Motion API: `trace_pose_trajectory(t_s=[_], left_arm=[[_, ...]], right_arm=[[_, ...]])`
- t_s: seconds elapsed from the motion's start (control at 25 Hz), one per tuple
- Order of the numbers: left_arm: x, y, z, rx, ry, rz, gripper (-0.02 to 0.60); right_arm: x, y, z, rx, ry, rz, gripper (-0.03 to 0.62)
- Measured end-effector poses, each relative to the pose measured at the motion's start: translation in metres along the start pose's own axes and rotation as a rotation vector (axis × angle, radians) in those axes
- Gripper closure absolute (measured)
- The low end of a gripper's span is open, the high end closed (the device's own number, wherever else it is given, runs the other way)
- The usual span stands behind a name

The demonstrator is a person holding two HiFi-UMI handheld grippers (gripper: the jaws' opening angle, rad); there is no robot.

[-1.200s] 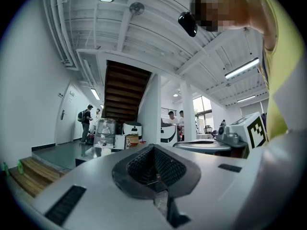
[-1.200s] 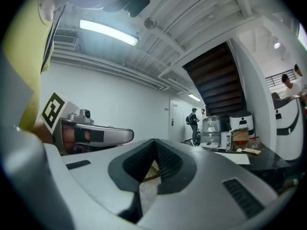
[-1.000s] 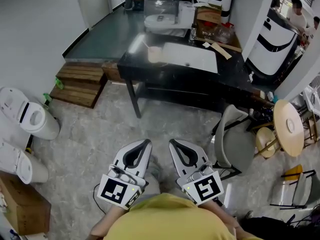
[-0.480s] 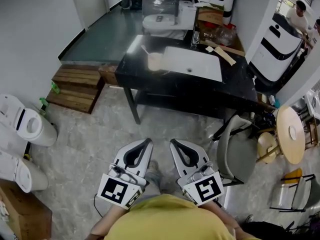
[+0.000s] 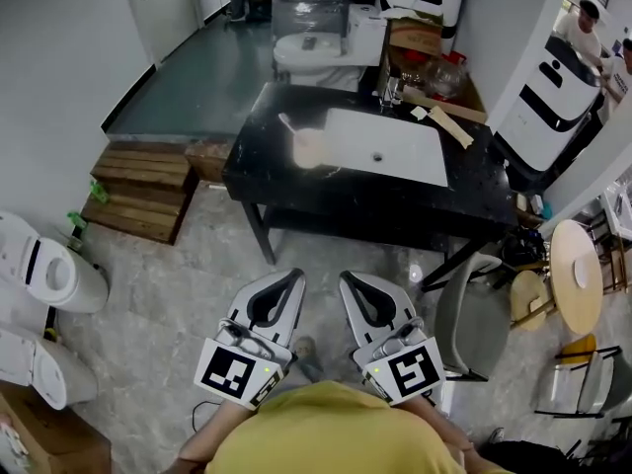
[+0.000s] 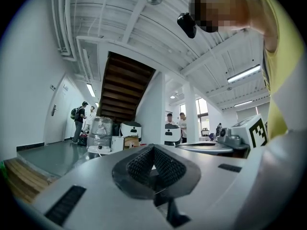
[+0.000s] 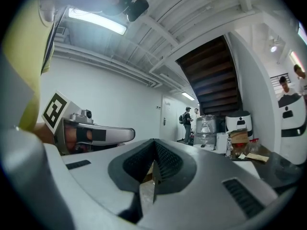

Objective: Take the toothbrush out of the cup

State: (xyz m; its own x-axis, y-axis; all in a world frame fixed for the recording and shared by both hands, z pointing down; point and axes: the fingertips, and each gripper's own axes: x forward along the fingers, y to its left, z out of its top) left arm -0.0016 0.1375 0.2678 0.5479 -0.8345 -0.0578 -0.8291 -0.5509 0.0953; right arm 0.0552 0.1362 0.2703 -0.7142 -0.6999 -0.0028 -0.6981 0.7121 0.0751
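Currently the cup (image 5: pixel 309 149) stands on the black table (image 5: pixel 255 166), toward its left edge and just beside the left rim of the white basin (image 5: pixel 395 146). The toothbrush (image 5: pixel 289 125) stands in the cup. Its long axis is tilted, and the free end points up toward the table's back-left corner. The left gripper (image 5: pixel 289 278) and right gripper (image 5: pixel 349 281) hang side by side over the floor (image 5: pixel 178 284), close to the person's body and well apart from the table, tips aimed toward it. Each gripper's own view shows its jaws pressed together with nothing between them.
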Motion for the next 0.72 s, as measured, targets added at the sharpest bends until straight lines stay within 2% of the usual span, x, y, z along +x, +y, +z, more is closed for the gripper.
trace_pose_trajectory(t_s=[0.36,0.72], left_arm=[[0.034,0.041,-0.005,-0.010,0.008,-0.060,0.571],[0.052,0.065,-0.013,-0.043,0.023,-0.063,0.571]], right_arm=[[0.046,-0.024,-0.004,0.017,-0.008,-0.067,0.577],[0.074,-0.037,-0.010,0.021,0.013,-0.064,0.577]])
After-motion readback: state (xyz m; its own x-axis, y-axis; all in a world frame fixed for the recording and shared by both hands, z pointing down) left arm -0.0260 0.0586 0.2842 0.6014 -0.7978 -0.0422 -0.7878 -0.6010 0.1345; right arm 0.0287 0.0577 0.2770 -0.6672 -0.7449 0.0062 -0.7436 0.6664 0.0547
